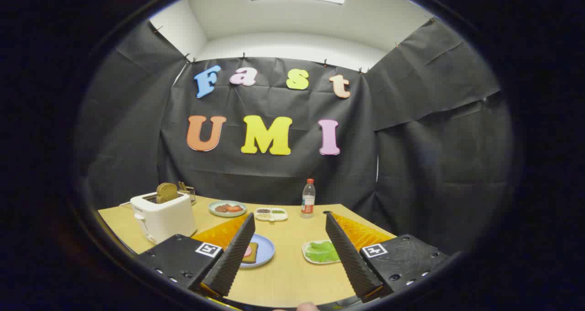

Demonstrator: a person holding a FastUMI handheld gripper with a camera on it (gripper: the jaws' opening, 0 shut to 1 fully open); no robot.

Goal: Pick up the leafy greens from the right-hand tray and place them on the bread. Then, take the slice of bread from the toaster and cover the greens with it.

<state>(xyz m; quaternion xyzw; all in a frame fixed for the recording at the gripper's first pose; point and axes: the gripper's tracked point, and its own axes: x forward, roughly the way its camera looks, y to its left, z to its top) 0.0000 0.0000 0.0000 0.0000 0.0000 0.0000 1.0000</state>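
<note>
Now swing toward two o'clock, where the leafy greens (pixel 321 251) lie on the right-hand tray (pixel 307 254) just beside your right finger; come down over them and pinch low. Your gripper (pixel 289 243) is spread wide, holding nothing; bread (pixel 250 252) waits at ten o'clock.

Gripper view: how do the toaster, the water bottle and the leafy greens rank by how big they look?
1. Toaster, clearly largest.
2. Greens and bottle look about alike: the greens are wider, the bottle taller. The bottle stands farther back, so I would not rank them.

The open gripper holds nothing.
</note>
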